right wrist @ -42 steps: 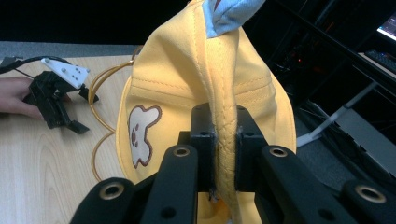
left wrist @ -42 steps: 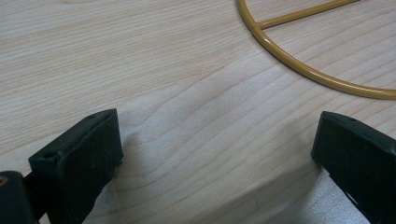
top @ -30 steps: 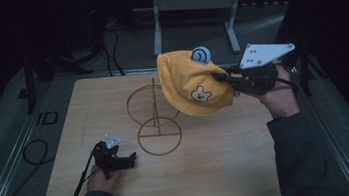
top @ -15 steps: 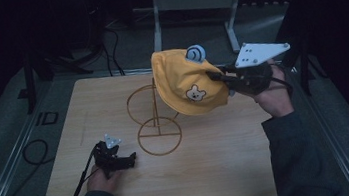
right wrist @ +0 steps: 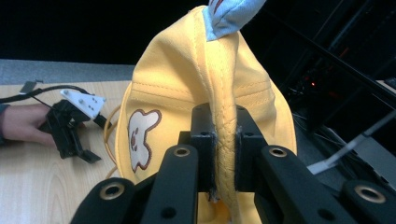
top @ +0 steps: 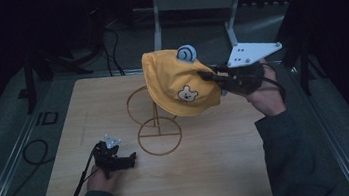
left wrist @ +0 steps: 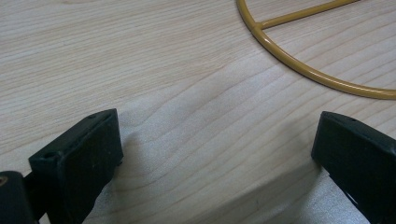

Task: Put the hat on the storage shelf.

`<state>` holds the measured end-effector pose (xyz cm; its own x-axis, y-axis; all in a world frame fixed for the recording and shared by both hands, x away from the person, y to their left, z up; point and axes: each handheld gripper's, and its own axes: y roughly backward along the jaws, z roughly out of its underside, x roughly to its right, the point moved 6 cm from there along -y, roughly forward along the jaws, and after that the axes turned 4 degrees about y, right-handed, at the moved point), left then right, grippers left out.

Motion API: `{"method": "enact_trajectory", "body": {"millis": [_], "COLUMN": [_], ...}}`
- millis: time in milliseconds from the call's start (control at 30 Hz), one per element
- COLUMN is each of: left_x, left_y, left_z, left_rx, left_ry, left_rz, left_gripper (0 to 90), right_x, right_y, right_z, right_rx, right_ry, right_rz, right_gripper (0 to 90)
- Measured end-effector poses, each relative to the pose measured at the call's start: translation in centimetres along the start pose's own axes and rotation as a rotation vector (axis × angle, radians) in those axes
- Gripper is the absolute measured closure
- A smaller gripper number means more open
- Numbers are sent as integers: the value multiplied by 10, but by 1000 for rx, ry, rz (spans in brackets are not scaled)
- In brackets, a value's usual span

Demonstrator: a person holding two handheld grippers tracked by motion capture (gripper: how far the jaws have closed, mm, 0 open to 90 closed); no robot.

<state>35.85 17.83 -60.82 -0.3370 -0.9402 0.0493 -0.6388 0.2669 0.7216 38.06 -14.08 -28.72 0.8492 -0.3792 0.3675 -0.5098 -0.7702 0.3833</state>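
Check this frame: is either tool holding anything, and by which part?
The right tool pinches the yellow hat by a gathered fold of fabric at its edge. The left tool is open, holding nothing.

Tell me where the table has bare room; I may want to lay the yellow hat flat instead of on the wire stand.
Bare wood lies near the table edge between the wire stand and the person's right sleeve, and along the far left edge behind the left gripper. The middle is crowded: the stand's rings, the yellow hat and the right gripper.
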Motion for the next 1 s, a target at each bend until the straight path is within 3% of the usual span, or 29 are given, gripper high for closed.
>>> {"method": "enact_trajectory", "body": {"millis": [567,1000], "left_x": [0,0], "left_y": [0,0], "left_z": [0,0], "left_rx": [2,2], "left_ry": [2,1], "left_rz": [0,-2], "left_gripper": [19,19], "right_x": [-7,-10], "right_y": [-22,-42], "right_z": [-14,-20], "right_rx": [5,-35], "right_ry": [11,21], "right_rz": [-62,-103], "right_gripper": [820,818]}}
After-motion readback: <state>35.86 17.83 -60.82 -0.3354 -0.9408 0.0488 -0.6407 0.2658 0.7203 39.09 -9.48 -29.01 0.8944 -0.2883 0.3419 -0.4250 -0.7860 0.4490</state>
